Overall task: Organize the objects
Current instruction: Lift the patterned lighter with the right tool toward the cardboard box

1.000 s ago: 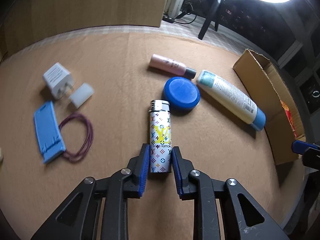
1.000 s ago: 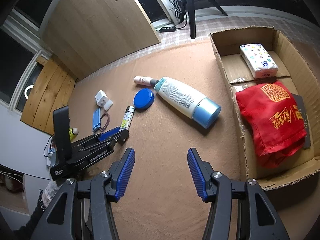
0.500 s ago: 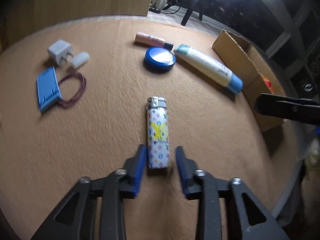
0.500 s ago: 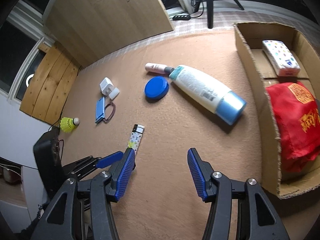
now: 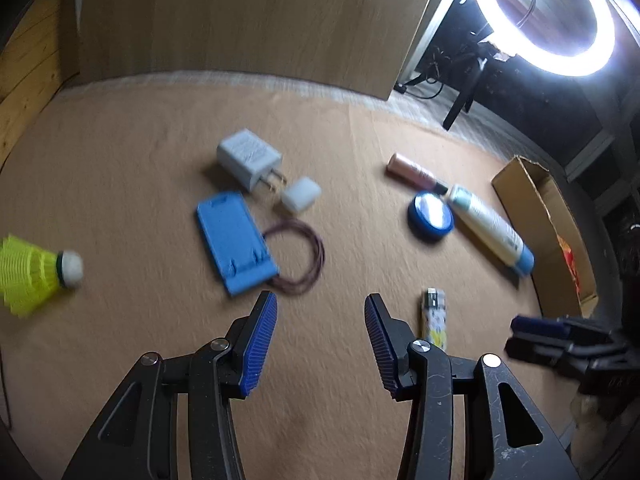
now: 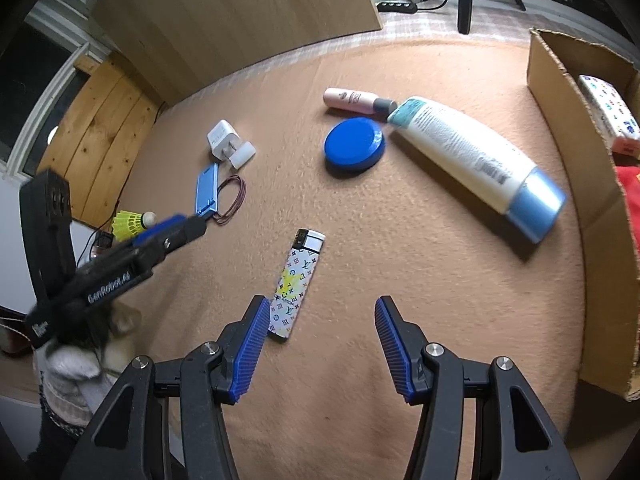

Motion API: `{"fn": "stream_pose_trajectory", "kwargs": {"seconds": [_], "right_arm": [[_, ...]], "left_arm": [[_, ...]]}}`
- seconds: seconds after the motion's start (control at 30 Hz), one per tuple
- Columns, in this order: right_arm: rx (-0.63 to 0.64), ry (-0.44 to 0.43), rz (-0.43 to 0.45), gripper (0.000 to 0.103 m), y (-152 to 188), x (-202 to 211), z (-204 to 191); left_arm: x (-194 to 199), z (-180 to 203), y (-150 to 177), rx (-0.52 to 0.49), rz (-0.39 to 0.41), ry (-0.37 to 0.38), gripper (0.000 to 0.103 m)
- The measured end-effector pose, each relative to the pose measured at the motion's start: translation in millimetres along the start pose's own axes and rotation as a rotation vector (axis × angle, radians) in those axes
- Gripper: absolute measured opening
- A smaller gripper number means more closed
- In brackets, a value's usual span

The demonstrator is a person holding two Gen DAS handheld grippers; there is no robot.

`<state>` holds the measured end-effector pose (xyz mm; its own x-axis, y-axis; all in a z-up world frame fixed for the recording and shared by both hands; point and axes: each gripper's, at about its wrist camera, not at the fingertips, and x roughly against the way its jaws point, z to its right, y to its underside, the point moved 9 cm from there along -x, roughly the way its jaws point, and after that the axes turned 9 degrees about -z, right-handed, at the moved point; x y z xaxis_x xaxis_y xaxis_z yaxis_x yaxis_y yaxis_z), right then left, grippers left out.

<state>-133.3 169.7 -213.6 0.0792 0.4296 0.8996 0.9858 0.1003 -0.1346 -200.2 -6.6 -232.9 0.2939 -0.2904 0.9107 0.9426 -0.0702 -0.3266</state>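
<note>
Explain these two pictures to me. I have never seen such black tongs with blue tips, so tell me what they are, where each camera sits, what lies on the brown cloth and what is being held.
The tongs are hand-held grippers, one in each of a person's hands. Each carries a camera that looks forward along its two blue-padded fingers.

One view comes from the left gripper, whose jaws have just been opening; nothing is between them. The other comes from the right gripper, open and empty too. So nothing is held.

On the cloth lie a patterned lighter, a white bottle with a blue cap, a round blue lid, a small pink bottle, a white charger plug, a flat blue plastic piece, a loop of dark red cord and a yellow shuttlecock. A cardboard box stands open at the right edge.
</note>
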Motion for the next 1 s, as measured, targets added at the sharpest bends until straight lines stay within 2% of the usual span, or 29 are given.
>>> {"fn": "stream_pose_trajectory", "kwargs": {"seconds": [0.13, 0.3, 0.33, 0.37, 0.4, 0.5, 0.57, 0.67, 0.8, 1.0], "right_arm": [[0.007, 0.03, 0.001, 0.051, -2.9, -8.3, -7.9], [0.013, 0.053, -0.017, 0.051, -1.1, -20.6, -14.6], [0.014, 0.058, -0.019, 0.051, -0.5, -22.6, -15.6], [0.015, 0.064, -0.021, 0.051, -0.1, -24.5, -16.0], [0.018, 0.07, -0.024, 0.051, 0.6, -26.3, -16.3], [0.025, 0.089, -0.032, 0.051, 1.5, -32.0, -16.3], [0.026, 0.099, -0.039, 0.051, 0.6, -35.7, -15.5], [0.024, 0.108, -0.051, 0.051, -1.5, -41.4, -15.3], [0.056, 0.144, -0.053, 0.051, -6.3, -47.6, -21.7], [0.14, 0.219, -0.067, 0.051, -9.1, -56.6, -33.7]], "left_arm": [[-14.9, 4.8, -14.9, -0.029, -0.03, 0.007, 0.049], [-37.3, 7.2, -27.4, -0.095, -0.07, -0.063, 0.044], [-40.6, 6.6, -28.3, -0.101, -0.075, -0.072, 0.043], [-43.5, 5.6, -28.2, -0.107, -0.085, -0.073, 0.037], [-46.9, 6.1, -27.4, -0.113, -0.1, -0.063, 0.029], [-50.4, 7.8, -24.0, -0.131, -0.115, -0.049, 0.021], [-50.8, 11.1, -19.2, -0.143, -0.132, -0.014, 0.016], [-49.3, 12.5, -10.5, -0.161, -0.143, -0.009, 0.011], [-41.3, 6.8, 6.8, -0.131, -0.143, 0.017, 0.004], [-28.7, -3.7, 39.0, -0.053, -0.132, 0.076, 0.002]]}}
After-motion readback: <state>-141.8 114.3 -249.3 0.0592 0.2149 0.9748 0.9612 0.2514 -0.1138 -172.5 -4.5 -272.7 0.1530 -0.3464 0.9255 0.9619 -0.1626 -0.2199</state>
